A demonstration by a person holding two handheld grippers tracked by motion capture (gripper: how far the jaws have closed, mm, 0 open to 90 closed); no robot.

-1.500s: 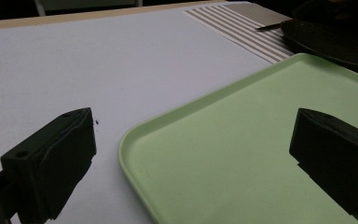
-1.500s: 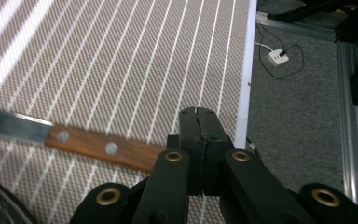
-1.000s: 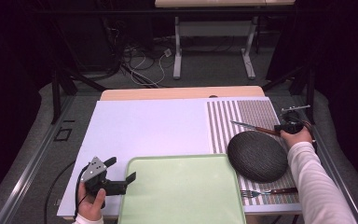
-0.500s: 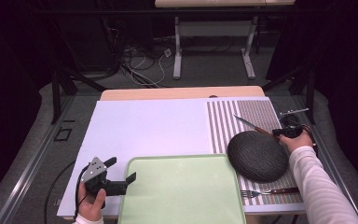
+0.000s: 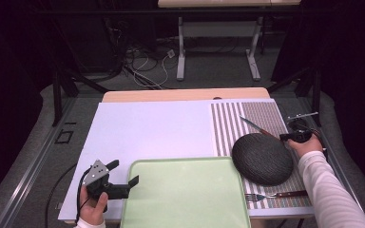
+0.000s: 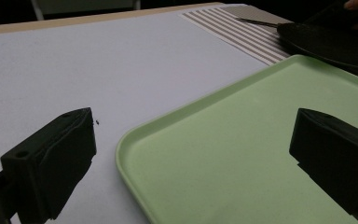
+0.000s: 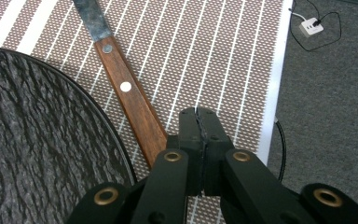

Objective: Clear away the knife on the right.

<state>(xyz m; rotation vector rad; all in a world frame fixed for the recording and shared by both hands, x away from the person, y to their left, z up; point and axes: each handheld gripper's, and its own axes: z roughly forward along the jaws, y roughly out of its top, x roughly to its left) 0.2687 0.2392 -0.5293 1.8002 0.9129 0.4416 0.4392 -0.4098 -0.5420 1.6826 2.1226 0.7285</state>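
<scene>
Two tools in play. Right tool (image 7: 199, 122) sits clenched, jaws pressed together beside the wooden handle of the knife (image 7: 129, 100), not on it; over the last second it has slid nearer along the striped mat (image 5: 228, 128). Likely lining up a grasp, so it must open first. Knife lies just beyond the dark plate (image 5: 262, 155). Left tool (image 6: 191, 158) waits released at the green tray (image 5: 185, 194), which holds nothing. Fork (image 5: 278, 194) rests near the plate.
</scene>
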